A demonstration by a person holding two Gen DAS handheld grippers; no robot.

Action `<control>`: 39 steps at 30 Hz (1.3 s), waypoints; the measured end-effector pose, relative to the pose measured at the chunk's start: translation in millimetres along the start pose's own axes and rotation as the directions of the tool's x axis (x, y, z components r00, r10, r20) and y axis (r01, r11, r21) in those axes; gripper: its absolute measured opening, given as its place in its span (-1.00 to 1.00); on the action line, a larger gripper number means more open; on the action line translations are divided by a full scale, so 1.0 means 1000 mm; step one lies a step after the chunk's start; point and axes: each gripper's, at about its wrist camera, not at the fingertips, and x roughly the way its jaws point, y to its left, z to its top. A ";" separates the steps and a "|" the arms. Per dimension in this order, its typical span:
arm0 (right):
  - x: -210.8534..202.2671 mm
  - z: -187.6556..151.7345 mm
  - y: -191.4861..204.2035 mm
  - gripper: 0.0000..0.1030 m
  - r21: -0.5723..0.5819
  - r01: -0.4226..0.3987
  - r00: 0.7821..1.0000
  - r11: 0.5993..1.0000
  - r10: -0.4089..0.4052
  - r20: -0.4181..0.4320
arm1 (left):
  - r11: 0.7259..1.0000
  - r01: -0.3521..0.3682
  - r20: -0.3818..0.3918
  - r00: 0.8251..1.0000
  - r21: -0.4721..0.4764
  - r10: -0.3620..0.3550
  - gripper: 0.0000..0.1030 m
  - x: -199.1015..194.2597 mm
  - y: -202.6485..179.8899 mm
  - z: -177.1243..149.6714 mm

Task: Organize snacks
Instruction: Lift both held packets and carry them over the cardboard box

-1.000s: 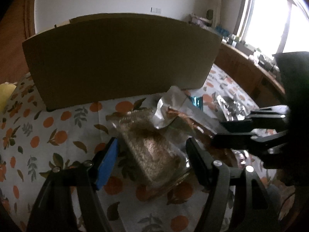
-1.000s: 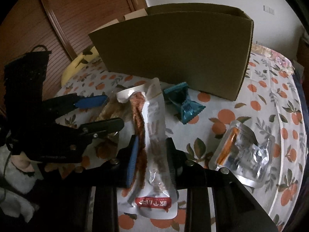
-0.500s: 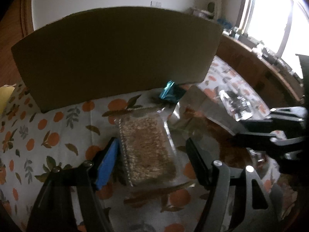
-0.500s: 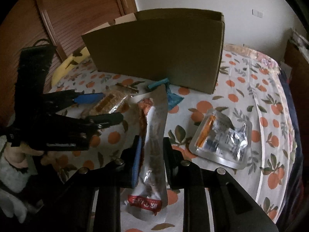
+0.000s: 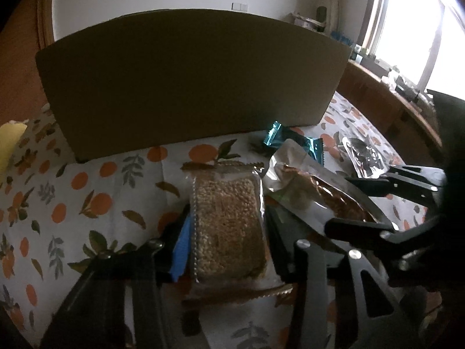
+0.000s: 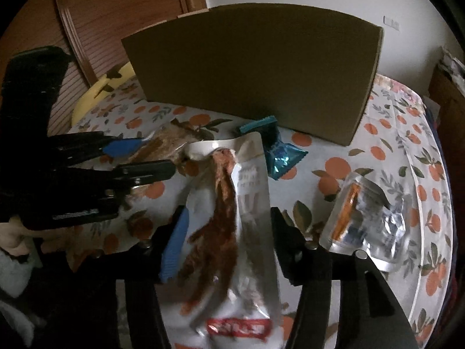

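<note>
Surface (image 6: 386,151) covered in a white cloth with an orange-and-leaf print; all items sit on it.

Cardboard box (image 5: 186,87) stands upright at the back of the surface, plain brown wall facing both cameras, inside not visible.

Left hand-held gripper (image 5: 229,238): jaws closing, narrow, around the clear pack of puffed-grain bar (image 5: 228,226). Blue pad is right against the pack's left edge and the black finger is against its right edge; it looks gripped. Pack lies lengthwise between the fingers, near the box front.

Right hand-held gripper (image 6: 226,244): jaws opening, at a medium gap. The long silver pouch of reddish-brown dried meat strips (image 6: 232,226) is between the fingers, but there is a gap on both sides, so the pads are not pressing it. Pouch runs from the gripper toward the box, red label at the near end.

In the left wrist view the pouch lies just right of the grain pack, edges overlapping or touching, can't tell which.

Clear tray pack with orange and foil contents (image 6: 366,224) lies right of the pouch, apart from it.

Small teal wrapped snack (image 6: 276,148) is just in front of the box, by the pouch's far end.

Yellow object (image 6: 96,96) at the left edge, partly hidden.
</note>
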 end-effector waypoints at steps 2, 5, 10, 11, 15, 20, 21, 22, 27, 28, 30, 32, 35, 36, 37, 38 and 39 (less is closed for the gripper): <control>0.005 0.003 0.006 0.19 -0.023 0.022 1.000 0.999 -0.022 -0.010 | 1.000 0.014 0.004 1.000 -0.008 -0.014 -0.12 -0.001 0.003 -0.001; 0.014 0.005 0.020 0.28 -0.094 0.087 0.995 0.992 -0.090 -0.030 | 1.000 0.022 0.010 1.000 -0.011 -0.022 -0.13 -0.002 0.005 -0.003; 0.017 0.008 0.015 0.31 -0.067 0.094 0.995 0.993 -0.096 -0.023 | 0.999 0.026 0.020 0.999 -0.035 -0.026 -0.15 -0.005 0.010 -0.002; 0.017 0.008 0.014 0.31 -0.062 0.097 0.995 0.993 -0.098 -0.022 | 0.999 0.024 0.022 0.999 -0.040 -0.023 -0.15 -0.005 0.010 -0.003; 0.019 0.011 0.018 0.28 -0.066 0.114 0.993 0.991 -0.116 -0.027 | 0.999 0.026 0.040 0.999 -0.048 -0.024 -0.15 -0.011 0.013 -0.004; 0.016 0.008 0.022 0.25 -0.061 0.101 0.994 0.993 -0.102 -0.024 | 0.998 0.034 0.052 0.998 -0.055 -0.031 -0.15 -0.018 0.015 -0.008; 0.014 0.007 0.022 0.25 -0.055 0.088 0.996 0.995 -0.090 -0.025 | 0.998 0.035 0.057 0.998 -0.056 -0.031 -0.15 -0.021 0.015 -0.008; 0.012 0.005 0.022 0.25 -0.049 0.080 0.996 0.996 -0.081 -0.023 | 0.998 0.036 0.062 0.998 -0.056 -0.032 -0.15 -0.023 0.015 -0.008; 0.002 0.001 0.024 0.24 -0.040 0.077 0.997 0.996 -0.077 -0.009 | 0.998 0.035 0.084 0.996 -0.055 -0.031 -0.15 -0.033 0.012 -0.007; -0.002 0.001 0.025 0.24 -0.038 0.077 0.997 0.996 -0.077 -0.001 | 0.998 0.030 0.091 0.996 -0.049 -0.026 -0.15 -0.036 0.011 -0.007; -0.007 0.001 0.025 0.24 -0.034 0.075 0.997 0.997 -0.074 0.008 | 0.999 0.022 0.101 0.995 -0.040 -0.017 -0.15 -0.039 0.008 -0.005; -0.014 0.002 0.026 0.24 -0.033 0.078 0.997 0.996 -0.078 0.020 | 0.999 0.024 0.108 0.994 -0.041 -0.020 -0.15 -0.043 0.008 -0.004; -0.024 0.004 0.026 0.24 -0.028 0.077 0.996 0.997 -0.076 0.041 | 0.999 0.019 0.119 0.993 -0.037 -0.015 -0.15 -0.048 0.006 -0.001; -0.029 0.004 0.025 0.24 -0.025 0.075 0.996 0.997 -0.074 0.049 | 0.999 0.017 0.125 0.992 -0.036 -0.012 -0.15 -0.051 0.005 0.000; -0.033 0.005 0.025 0.24 -0.022 0.074 0.996 0.997 -0.072 0.058 | 0.999 0.015 0.128 0.992 -0.035 -0.011 -0.15 -0.053 0.005 0.001; -0.037 0.005 0.025 0.24 -0.020 0.074 0.995 0.997 -0.073 0.066 | 0.999 0.013 0.132 0.991 -0.033 -0.009 -0.15 -0.055 0.004 0.002; -0.042 0.007 0.025 0.24 -0.020 0.075 0.994 0.997 -0.073 0.075 | 0.999 0.011 0.137 0.991 -0.030 -0.006 -0.15 -0.058 0.003 0.003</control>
